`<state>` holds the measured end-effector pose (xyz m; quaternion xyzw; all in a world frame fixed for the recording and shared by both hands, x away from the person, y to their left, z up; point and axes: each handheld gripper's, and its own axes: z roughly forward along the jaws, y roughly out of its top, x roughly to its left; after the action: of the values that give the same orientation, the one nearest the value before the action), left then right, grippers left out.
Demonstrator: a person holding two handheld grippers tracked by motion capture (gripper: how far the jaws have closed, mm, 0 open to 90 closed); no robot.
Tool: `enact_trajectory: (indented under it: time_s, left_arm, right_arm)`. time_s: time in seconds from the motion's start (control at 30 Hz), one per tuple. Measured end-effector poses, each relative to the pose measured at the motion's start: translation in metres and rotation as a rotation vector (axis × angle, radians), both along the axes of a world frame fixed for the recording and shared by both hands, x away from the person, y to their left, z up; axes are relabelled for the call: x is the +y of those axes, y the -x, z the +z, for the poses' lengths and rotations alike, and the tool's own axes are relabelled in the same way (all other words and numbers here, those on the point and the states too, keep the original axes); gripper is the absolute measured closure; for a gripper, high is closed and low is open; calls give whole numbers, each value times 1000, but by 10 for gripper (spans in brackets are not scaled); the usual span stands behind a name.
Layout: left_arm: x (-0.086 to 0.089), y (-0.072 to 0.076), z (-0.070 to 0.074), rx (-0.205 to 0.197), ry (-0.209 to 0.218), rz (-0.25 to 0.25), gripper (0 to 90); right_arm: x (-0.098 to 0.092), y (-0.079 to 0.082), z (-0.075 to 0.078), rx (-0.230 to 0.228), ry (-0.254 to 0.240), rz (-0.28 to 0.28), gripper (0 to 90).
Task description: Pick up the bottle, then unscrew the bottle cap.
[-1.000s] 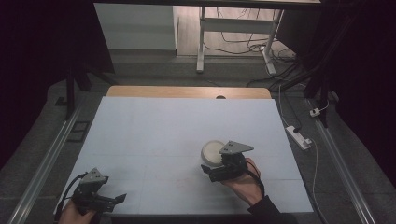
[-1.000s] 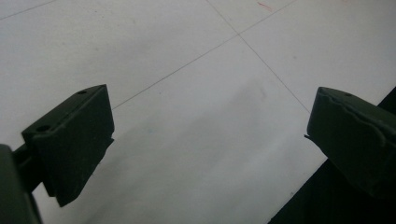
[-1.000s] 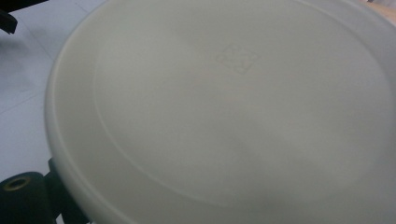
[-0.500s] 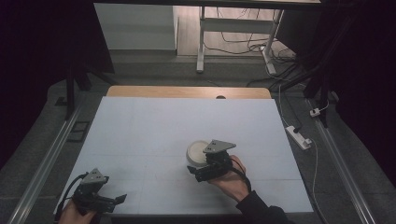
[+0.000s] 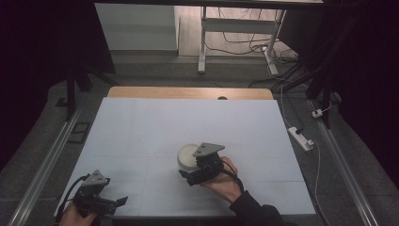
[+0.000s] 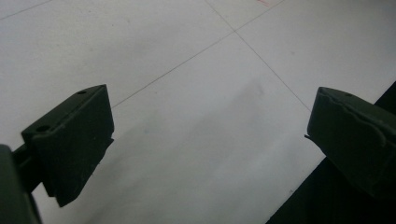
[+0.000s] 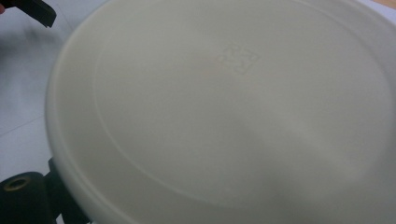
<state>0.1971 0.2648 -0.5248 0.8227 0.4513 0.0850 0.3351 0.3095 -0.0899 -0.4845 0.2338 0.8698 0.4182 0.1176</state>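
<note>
A round white container with a cream lid (image 5: 187,156) sits near the middle front of the white table (image 5: 141,122). My right gripper (image 5: 189,168), held by a hand, is shut on it from the near side. In the right gripper view the lid (image 7: 224,112) is very close, and one black finger (image 7: 21,193) shows at its lower left edge. My left gripper (image 5: 113,201) rests at the table's front left corner. Its jaws stand wide apart over bare table (image 6: 210,140) with nothing between them.
A wooden strip (image 5: 188,92) runs along the table's far edge. A white power strip (image 5: 301,137) and cables lie on the floor to the right. Metal rails (image 5: 47,160) flank the table. A white frame's legs (image 5: 203,42) stand beyond it.
The right gripper and the white container have slid left together, toward the table's middle. The left gripper has stayed in place.
</note>
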Motion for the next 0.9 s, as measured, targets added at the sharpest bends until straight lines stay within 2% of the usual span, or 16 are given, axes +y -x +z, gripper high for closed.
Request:
enact_trajectory:
  time_s: [0.4,0.6,0.63,0.67,0.73,0.9]
  left_arm:
    - [0,1,1,-9,9,-6,0]
    - [2,1,2,-6,57,-10,0]
    - [2,1,3,-14,91,-23,0]
    - [2,0,4,-17,102,-30,0]
    - [1,0,5,-22,104,-31,0]
    - [-5,-1,14,-70,103,-52,0]
  right_arm:
    - [2,1,-1,-13,12,14,65]
    - [3,3,0,-19,15,22,65]
    - [4,4,0,-17,12,23,65]
    - [4,4,0,-18,12,26,65]
    - [4,4,0,-20,14,30,65]
    - [4,4,1,-19,6,31,65]
